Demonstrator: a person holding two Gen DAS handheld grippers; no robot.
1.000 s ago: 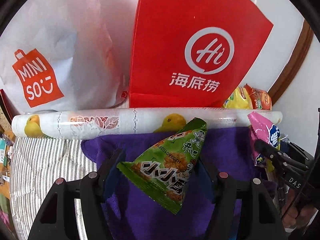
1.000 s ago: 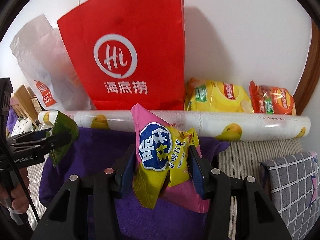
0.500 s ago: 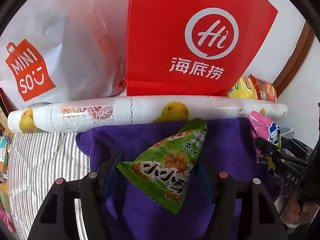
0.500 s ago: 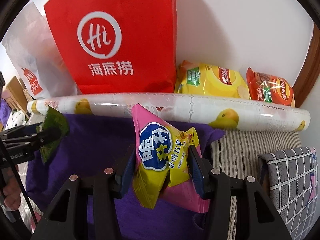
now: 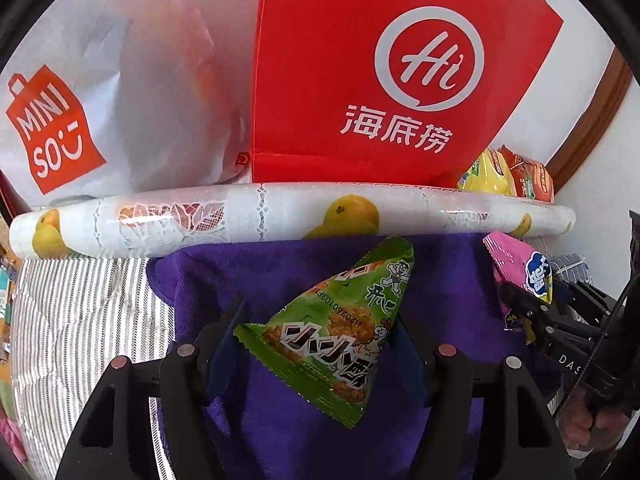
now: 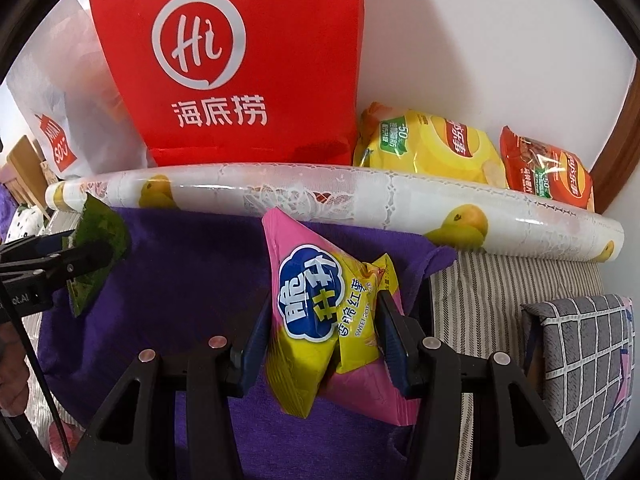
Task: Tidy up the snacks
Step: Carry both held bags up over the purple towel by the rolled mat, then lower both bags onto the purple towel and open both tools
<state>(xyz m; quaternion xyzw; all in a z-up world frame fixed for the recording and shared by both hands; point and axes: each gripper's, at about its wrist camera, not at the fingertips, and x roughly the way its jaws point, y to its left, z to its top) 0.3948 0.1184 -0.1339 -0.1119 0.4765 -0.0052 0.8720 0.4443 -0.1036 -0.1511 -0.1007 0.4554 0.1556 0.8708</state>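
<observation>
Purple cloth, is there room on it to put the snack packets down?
Yes. The purple cloth lies bare between the roll and both grippers. Striped cloth left is bare too. Behind the roll it's crowded: red bag, chip packets.

The red paper bag (image 5: 400, 80) runs past the top edge in both wrist views, so its mouth and handles cannot be seen, and the patterned roll (image 5: 280, 220) covers its foot. The white Miniso bag (image 5: 100, 100) is cut by the left and top edges; what shows orange through its plastic is too blurred to name. The yellow chip bag (image 6: 428, 144) and the orange-red chip bag (image 6: 548, 168) have their lower parts behind the roll. The green snack packet (image 5: 340, 320) hides the inner faces of the left gripper (image 5: 320, 344). Small items at the far left edge (image 5: 6, 288) are too cropped to identify.
</observation>
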